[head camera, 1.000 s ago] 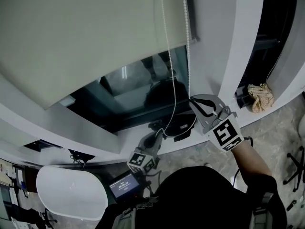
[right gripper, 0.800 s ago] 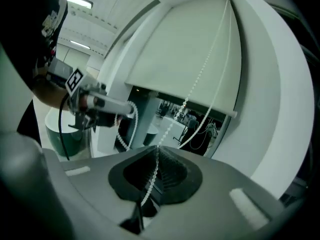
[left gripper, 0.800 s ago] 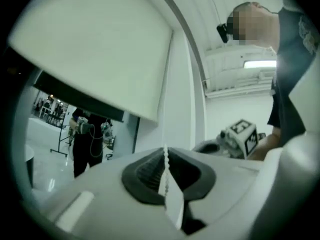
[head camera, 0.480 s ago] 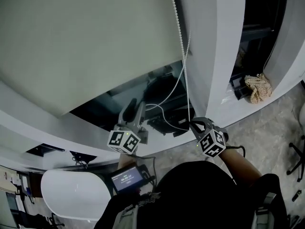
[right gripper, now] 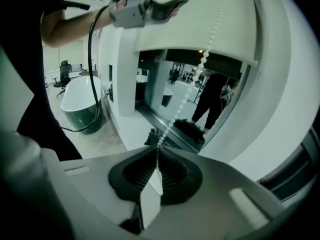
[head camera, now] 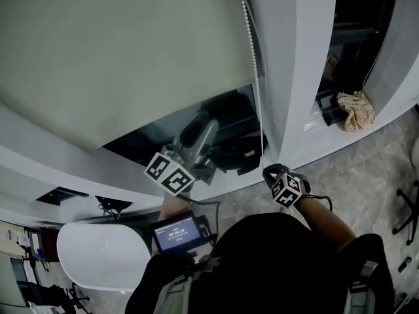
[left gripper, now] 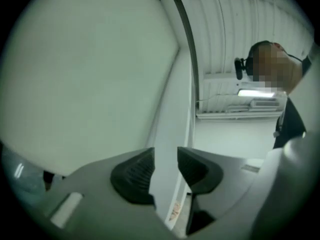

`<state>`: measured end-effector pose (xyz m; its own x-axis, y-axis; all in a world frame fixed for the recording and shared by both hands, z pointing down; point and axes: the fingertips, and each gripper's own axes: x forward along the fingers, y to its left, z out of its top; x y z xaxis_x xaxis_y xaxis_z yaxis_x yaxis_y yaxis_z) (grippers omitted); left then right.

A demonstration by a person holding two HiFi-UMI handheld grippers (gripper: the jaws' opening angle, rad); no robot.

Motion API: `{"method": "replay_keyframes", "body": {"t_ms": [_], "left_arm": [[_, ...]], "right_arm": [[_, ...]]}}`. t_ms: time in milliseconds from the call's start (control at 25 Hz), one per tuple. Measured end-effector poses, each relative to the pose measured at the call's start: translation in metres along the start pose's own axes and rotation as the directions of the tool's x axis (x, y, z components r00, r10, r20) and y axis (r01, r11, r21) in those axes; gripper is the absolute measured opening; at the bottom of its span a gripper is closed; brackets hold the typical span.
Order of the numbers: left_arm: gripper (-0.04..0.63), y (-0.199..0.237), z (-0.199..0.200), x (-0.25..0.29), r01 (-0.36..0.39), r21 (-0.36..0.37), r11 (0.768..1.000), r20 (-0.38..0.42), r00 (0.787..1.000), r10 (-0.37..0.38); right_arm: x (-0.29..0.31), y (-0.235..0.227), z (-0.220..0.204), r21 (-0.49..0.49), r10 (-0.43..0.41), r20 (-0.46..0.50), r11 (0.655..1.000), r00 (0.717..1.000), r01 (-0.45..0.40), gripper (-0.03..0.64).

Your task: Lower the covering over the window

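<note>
A pale roller blind covers the upper part of the dark window. Its white bead chain hangs down the right edge. My right gripper is low by the sill and shut on the chain, which runs taut out of the closed jaws up to the blind. My left gripper is raised in front of the blind's lower edge. Its jaws are opening with nothing between them, and they point at the blind and the white frame.
A white pillar stands right of the window. A beige cloth lies on the far right ledge. A white bathtub sits low on the left. A small lit screen is at the person's chest.
My right gripper has moved down toward the sill with the chain. My left gripper has risen from near the sill to the blind's lower edge. The slack chain loop is gone.
</note>
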<state>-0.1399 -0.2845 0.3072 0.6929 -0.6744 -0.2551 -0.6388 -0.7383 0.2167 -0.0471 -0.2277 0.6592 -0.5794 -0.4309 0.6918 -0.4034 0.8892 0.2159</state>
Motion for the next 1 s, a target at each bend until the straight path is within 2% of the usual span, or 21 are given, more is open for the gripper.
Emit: {"method": "replay_keyframes", "body": {"t_ms": [120, 280, 400, 560, 680, 800, 880, 920, 960, 1000], "left_arm": [[0.160, -0.042, -0.002, 0.040, 0.122, 0.031, 0.992, -0.027, 0.992, -0.121], [0.186, -0.075, -0.005, 0.069, 0.217, 0.072, 0.973, -0.044, 0.976, -0.214], [0.186, -0.086, -0.003, 0.081, 0.253, 0.052, 0.966, -0.019, 0.968, -0.252], [0.164, -0.093, 0.012, 0.092, 0.292, 0.009, 0.957, 0.047, 0.955, -0.292], [0.190, -0.101, 0.026, 0.091, 0.377, -0.102, 0.921, 0.139, 0.922, -0.362], [0.215, -0.096, 0.040, 0.087, 0.452, -0.275, 0.848, 0.264, 0.884, -0.386], [0.241, -0.090, 0.048, 0.083, 0.490, -0.343, 0.801, 0.325, 0.862, -0.389], [0.242, -0.089, 0.050, 0.083, 0.501, -0.359, 0.788, 0.338, 0.856, -0.390], [0.244, -0.088, 0.049, 0.083, 0.501, -0.359, 0.787, 0.336, 0.857, -0.392], [0.244, -0.088, 0.047, 0.085, 0.491, -0.343, 0.801, 0.319, 0.863, -0.392]], "right_arm": [[0.026, 0.030, -0.034, -0.043, 0.085, -0.119, 0.995, 0.989, -0.090, 0.014], [0.041, 0.071, -0.073, -0.068, 0.175, -0.237, 0.978, 0.956, -0.196, 0.014], [0.043, 0.086, -0.083, -0.059, 0.211, -0.244, 0.971, 0.947, -0.231, 0.014], [0.043, 0.085, -0.082, -0.056, 0.211, -0.237, 0.972, 0.948, -0.230, 0.014], [0.044, 0.087, -0.082, -0.041, 0.214, -0.226, 0.973, 0.950, -0.229, 0.014], [0.044, 0.088, -0.082, -0.040, 0.220, -0.223, 0.971, 0.950, -0.235, 0.014], [0.045, 0.088, -0.081, -0.045, 0.222, -0.226, 0.970, 0.949, -0.238, 0.014], [0.047, 0.088, -0.082, -0.048, 0.223, -0.227, 0.970, 0.948, -0.240, 0.014], [0.047, 0.088, -0.081, -0.053, 0.225, -0.229, 0.969, 0.947, -0.243, 0.014], [0.048, 0.088, -0.081, -0.058, 0.228, -0.231, 0.967, 0.946, -0.247, 0.014]]}}
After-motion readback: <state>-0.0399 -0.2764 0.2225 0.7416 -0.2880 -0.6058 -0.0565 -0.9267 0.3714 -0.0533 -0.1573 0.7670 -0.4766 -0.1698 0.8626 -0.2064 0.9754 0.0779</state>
